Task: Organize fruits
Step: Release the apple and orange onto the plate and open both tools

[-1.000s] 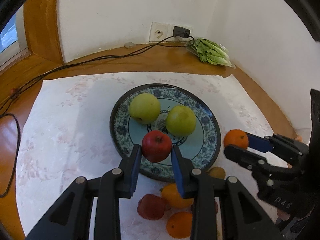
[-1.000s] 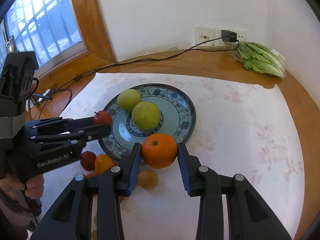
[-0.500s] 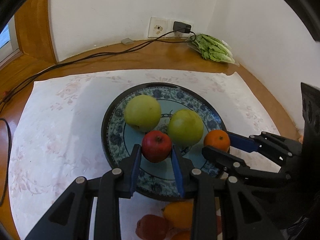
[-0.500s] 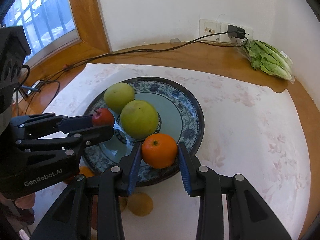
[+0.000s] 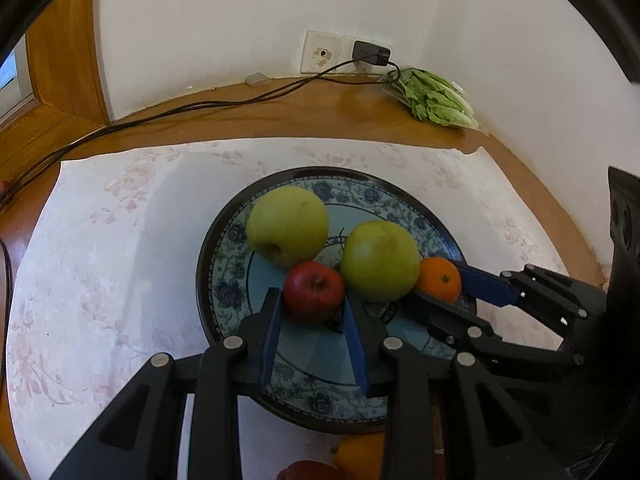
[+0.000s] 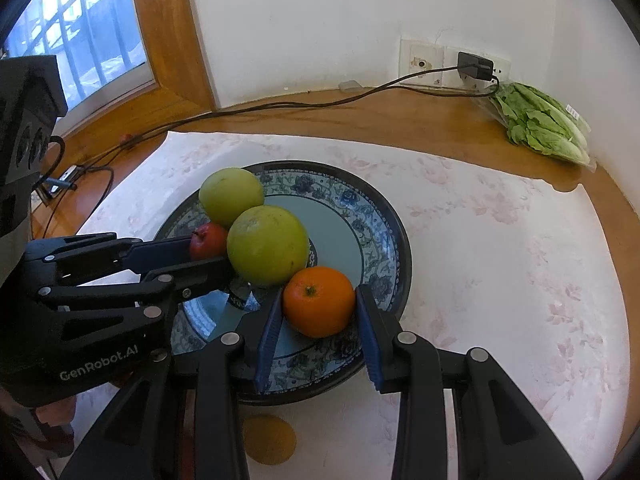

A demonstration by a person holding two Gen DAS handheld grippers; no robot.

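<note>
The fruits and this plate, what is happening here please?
A person is putting fruit on the blue plate with two handheld grippers. The left gripper grips a red apple, the right gripper an orange, both over the plate beside two green apples. More fruit waits on the cloth.

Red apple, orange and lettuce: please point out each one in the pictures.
red apple (image 5: 313,292), left wrist view, its top near the stem.
orange (image 6: 319,301), right wrist view, middle of its skin.
lettuce (image 6: 540,126), right wrist view, middle of the leaves.
</note>
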